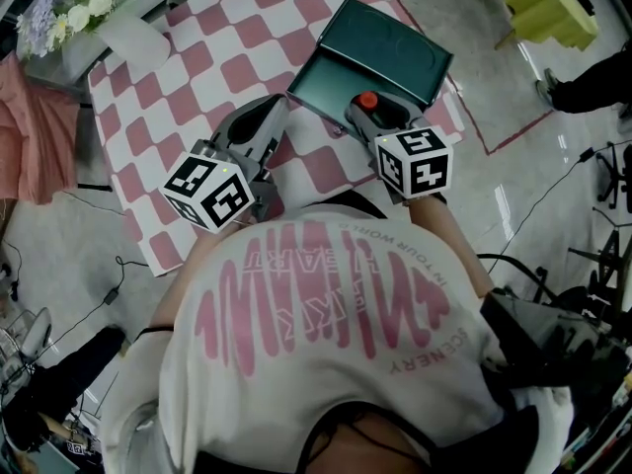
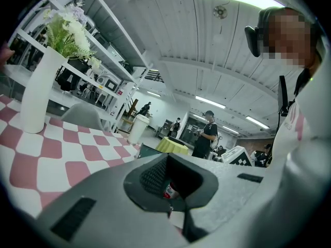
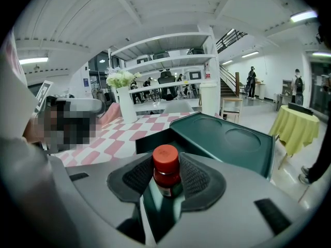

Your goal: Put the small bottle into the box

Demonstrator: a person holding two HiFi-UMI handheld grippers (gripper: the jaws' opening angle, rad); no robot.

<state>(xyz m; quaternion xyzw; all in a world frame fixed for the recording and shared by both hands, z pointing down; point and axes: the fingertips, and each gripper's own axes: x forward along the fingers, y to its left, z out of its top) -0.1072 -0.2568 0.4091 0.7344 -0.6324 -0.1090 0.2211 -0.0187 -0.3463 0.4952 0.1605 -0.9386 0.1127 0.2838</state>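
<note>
Two hand-held grippers meet at the dark green box (image 1: 331, 79) in the head view. The box lies open on the pink-checked worktop (image 1: 197, 77), its lid tipped back on the far side. My right hand-held gripper (image 1: 367, 113) is at the box's near rim, carrying the small bottle (image 1: 367, 100) with its red cap up. My left hand-held gripper (image 1: 272, 117) sits just beside the box's near left corner.

In the left gripper view, the jaws stand a little apart with nothing clamped between them. Through the gap I see a strip of the box and a scrap of red-and-white label. A white vase (image 2: 37, 94) of flowers stands well left of the box.

In the right gripper view, the pads press on both sides of the bottle, which stands upright with its cap above them. The box's open tray shows below and beyond the bottle.
</note>
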